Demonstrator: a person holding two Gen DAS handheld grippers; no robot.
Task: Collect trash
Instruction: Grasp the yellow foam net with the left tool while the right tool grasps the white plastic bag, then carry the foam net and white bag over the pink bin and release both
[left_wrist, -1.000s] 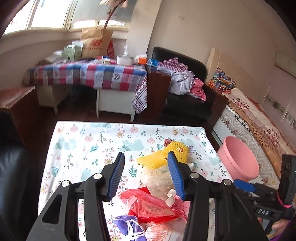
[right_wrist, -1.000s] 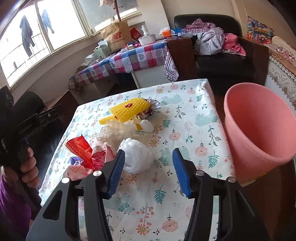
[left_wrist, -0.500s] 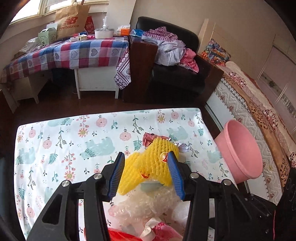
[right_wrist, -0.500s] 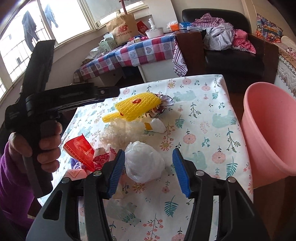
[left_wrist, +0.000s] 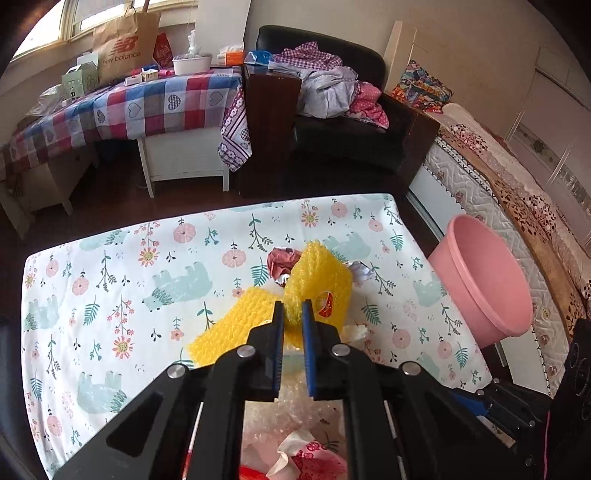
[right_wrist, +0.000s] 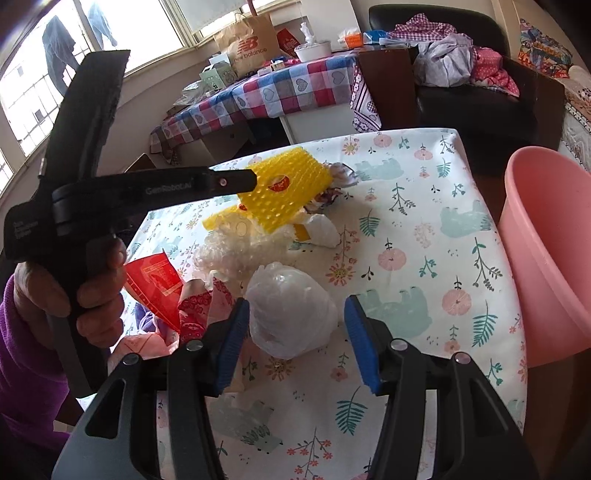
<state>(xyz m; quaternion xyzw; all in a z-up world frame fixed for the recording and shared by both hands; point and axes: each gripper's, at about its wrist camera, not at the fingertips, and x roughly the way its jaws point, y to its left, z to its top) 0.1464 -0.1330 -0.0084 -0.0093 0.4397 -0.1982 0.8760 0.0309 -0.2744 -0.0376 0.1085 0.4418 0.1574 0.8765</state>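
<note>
My left tongs are clenched on the yellow foam fruit net, pinching its near edge so the sleeve stands partly off the surface. From the right wrist view the net looks lifted at the gripped end, its lower part near the rest of the pile. My right tongs are released, jaws wide on either side of the white plastic bag ball and not yet touching it.

To do this step well, I would raise the net straight up until it clears the pile, then carry it right, over the rim of the pink bin that stands just beyond the surface's edge, and let go only once the net hangs inside the rim. It is light and springy, so I judge a firm pinch matters more than speed. The open mesh could snag the crinkled clear wrap beside it and drag that along.

The net is soft, bumpy, lattice-like foam with a red round sticker. The bag ball is thin, glossy film, crumpled and squashy. A stiff red wrapper lies flat-sided at the left, and the bin is smooth hard plastic, tapered.
</note>
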